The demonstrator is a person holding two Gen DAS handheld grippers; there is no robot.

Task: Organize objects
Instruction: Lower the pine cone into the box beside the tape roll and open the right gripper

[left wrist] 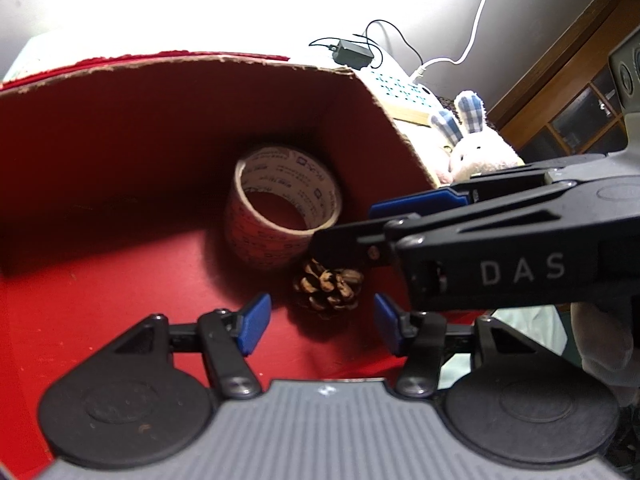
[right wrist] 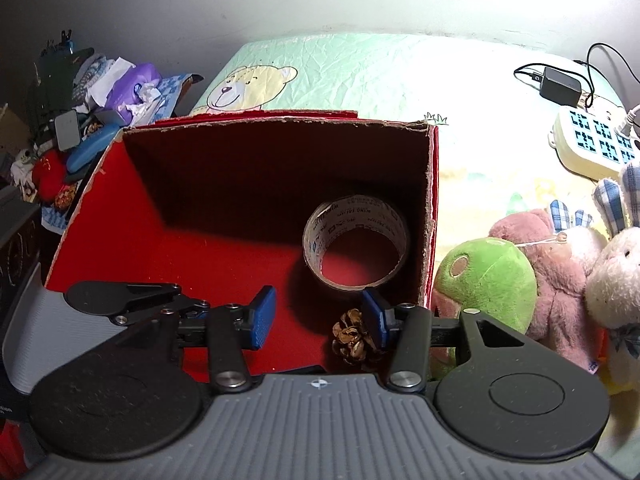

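Note:
An open red cardboard box [left wrist: 120, 152] [right wrist: 240, 160] holds a roll of clear tape [left wrist: 280, 208] [right wrist: 356, 240] and a pine cone [left wrist: 328, 286] [right wrist: 354, 338] in front of it on the box floor. My left gripper [left wrist: 320, 320] is open, its blue pads either side of the cone and just short of it. My right gripper [right wrist: 318, 318] is open above the box floor, the cone beside its right pad [right wrist: 376, 316]. In the left wrist view the right gripper [left wrist: 420, 216] reaches in from the right, above the cone.
Right of the box lie a green plush [right wrist: 488, 280], a pink plush [right wrist: 548, 256] and a white rabbit plush [right wrist: 616, 276] [left wrist: 480, 152]. A power strip [right wrist: 592, 144] and black adapter [right wrist: 560, 86] sit on a bear-print bedspread [right wrist: 320, 76]. Clutter [right wrist: 92, 112] is piled at the left.

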